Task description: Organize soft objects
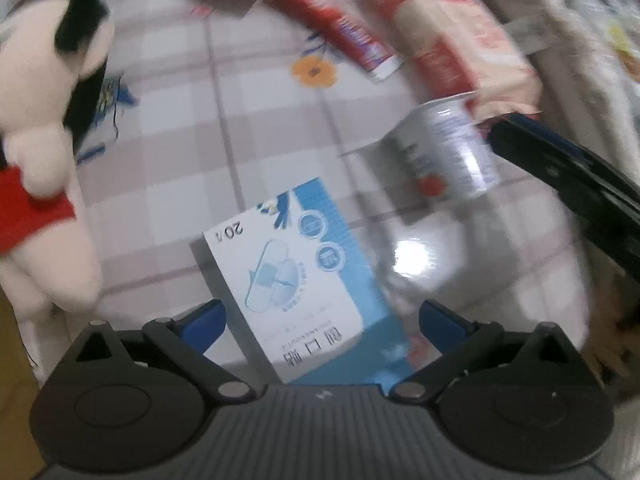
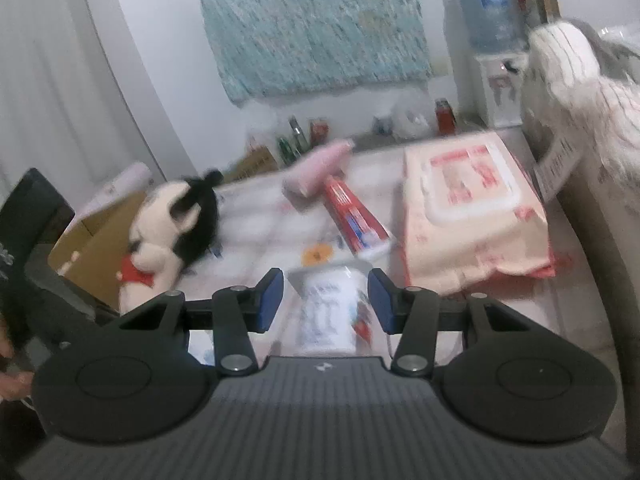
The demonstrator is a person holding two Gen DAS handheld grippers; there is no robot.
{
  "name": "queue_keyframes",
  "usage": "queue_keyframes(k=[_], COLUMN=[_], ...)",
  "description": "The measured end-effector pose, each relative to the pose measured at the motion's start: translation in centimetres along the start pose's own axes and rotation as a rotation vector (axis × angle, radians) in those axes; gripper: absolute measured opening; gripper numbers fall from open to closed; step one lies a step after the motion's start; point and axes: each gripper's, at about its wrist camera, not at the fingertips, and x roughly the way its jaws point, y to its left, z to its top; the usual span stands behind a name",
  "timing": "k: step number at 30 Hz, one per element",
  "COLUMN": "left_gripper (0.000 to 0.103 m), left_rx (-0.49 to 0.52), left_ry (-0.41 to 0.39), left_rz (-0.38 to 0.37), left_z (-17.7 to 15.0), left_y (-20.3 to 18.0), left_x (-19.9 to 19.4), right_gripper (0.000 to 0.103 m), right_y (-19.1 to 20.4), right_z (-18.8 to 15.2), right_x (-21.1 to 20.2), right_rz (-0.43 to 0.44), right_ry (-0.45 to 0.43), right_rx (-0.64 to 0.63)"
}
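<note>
We see a plush doll (image 1: 40,128) with black hair, cream skin and a red garment to the far left of the left gripper (image 1: 320,320), standing roughly upright on the checked tablecloth. In the right wrist view the same plush doll (image 2: 168,232) sits ahead and to the left of the right gripper (image 2: 326,300).

We see a pink-and-white wipes pack (image 2: 476,204) ahead and to the right of that gripper, lying flat with its flip lid facing up. From the left gripper it lies far ahead to the right, as a blurred pack (image 1: 460,32).

We see a shaggy white plush (image 2: 580,92) at the far right, raised above the wipes pack; its form is blurred.
</note>
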Motion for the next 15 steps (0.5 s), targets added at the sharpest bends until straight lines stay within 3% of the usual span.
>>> queue_keyframes(k=[2,5,7,11,15], left_gripper=[0.103,0.103,0.103,0.103,0.098], left_rx=[-0.040,0.026,0.054,0.218,0.250], left_ry=[0.013,-0.016,-0.032,-0.044,-0.091], left_rz=[0.027,0.030,0.080,0.186,0.171], left_z=[0.0,0.1,-0.1,-1.7,-2.8], left_y=[-0.1,-1.4,-2.5,-4.8,-4.6], left_x=[1.4,1.9,2.5,3.6,3.1], right_gripper=[0.046,0.048,0.050,0.060,0.065], right_y=[-0.7,-1.2,-0.8,0.3,1.6], right_z=[-0.1,0.0,-0.1,-0.5,-0.8], right_x=[0.4,1.0,1.2,2.0,3.2], right_rz=[0.009,0.013,0.001,0.006,-0.032], right_ry=[0.036,0.069,0.074,0.103,0.127], right_rx=[0.030,0.056,0.032,-0.003,-0.068])
